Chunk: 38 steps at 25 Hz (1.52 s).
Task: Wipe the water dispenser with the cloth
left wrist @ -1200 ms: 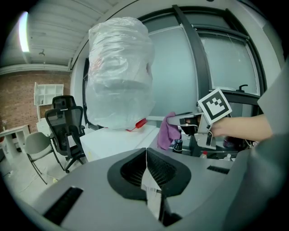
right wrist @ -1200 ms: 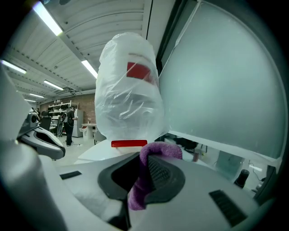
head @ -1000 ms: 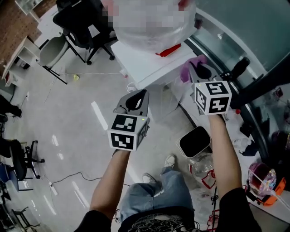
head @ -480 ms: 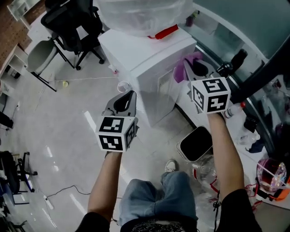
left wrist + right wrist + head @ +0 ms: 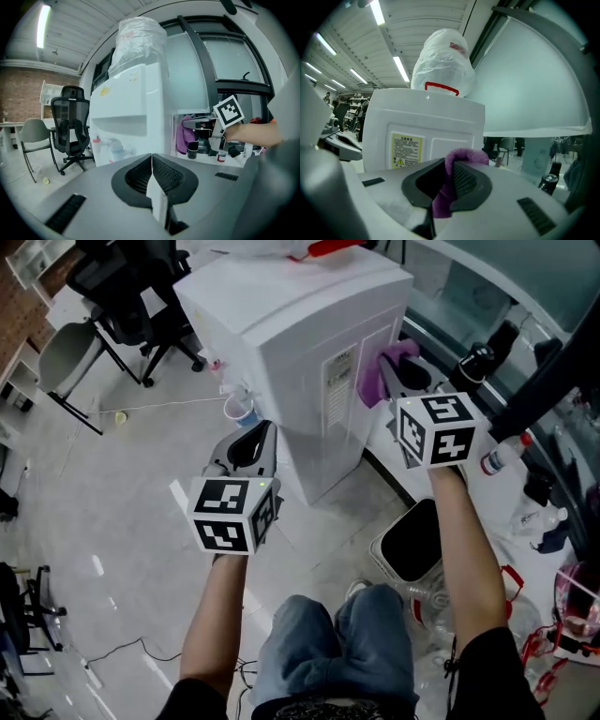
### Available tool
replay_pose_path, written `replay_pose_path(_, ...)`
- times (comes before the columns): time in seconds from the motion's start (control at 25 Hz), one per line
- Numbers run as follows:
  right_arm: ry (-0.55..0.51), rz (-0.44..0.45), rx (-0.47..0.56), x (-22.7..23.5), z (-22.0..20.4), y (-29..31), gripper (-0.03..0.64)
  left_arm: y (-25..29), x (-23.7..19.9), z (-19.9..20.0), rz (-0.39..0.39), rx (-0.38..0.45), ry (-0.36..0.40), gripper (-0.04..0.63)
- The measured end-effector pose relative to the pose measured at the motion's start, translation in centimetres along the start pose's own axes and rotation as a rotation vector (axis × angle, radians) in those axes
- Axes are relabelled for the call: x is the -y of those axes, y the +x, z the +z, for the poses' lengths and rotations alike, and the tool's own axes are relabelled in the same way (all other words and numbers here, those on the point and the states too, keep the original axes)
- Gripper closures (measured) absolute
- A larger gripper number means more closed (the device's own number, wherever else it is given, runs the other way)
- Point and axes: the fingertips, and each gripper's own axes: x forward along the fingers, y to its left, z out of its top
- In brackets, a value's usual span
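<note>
**Left side.** A black office chair (image 5: pixel 131 292) stands on the floor, well apart from the work. My left gripper (image 5: pixel 251 448) hangs in front of the water dispenser's lower corner. Its fingers are pressed together with nothing between them. It touches nothing and has no part in the step as I read it.

**Centre.** The white water dispenser (image 5: pixel 300 320) stands upright with a plastic-wrapped bottle (image 5: pixel 443 61) on top. The panel facing my right side carries a yellow warning label (image 5: pixel 405 149).

**Right side.** My right gripper (image 5: pixel 408 388) is clamped on the purple cloth (image 5: pixel 382 367). A fold rises above the fingertips and the remainder hangs down between them. The cloth is just beside the labelled panel. I cannot confirm contact from either view. A black-lined waste bin (image 5: pixel 412 540) sits on the floor below that arm.

**Assessment.** I judge the step in hand to be bringing the cloth onto the panel and starting the wipe.

**Recommendations:**
- Present the protruding fold to the surface, not the hard jaw tips, to avoid scraping the plastic.
- Press lightly. The grip is narrow, and heavy drag could pull the cloth out.
- Work in overlapping strokes from the top edge downward.
- Go gently over the label's edges.
- Do not push the cabinet sideways, because of the bottle on top.
- Keep the left gripper clear of the stroke path.
</note>
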Motion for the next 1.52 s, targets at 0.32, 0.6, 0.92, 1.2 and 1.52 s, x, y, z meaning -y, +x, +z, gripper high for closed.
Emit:
replay_pose_path(0.32,0.004,-0.021,0.021,-0.1,-7.8,0.9,0.584,3.3,-1.0,-6.5,0.024,0.023,0.025,0.569)
replay_pose_path(0.6,0.049,-0.022,-0.008,-1.2,-14.9,2.2,0.584,4.5,-2.6,-8.8,0.056,0.056,0.049,0.569)
replay_pose_path(0.92,0.124,-0.015,-0.068,-2.3,-22.9,4.0,0.584,4.9,-3.1,-10.4,0.069,0.066,0.080,0.569)
replay_pose_path(1.2,0.183,-0.012,-0.153,-3.2,-30.5,5.4,0.584,5.8,-3.0,-10.7,0.063,0.082,0.094,0.569)
replay_pose_path(1.52,0.260,-0.011,-0.263,-3.7,-38.2,7.1,0.584,6.3,-3.5,-10.7,0.074,0.074,0.111,0.569)
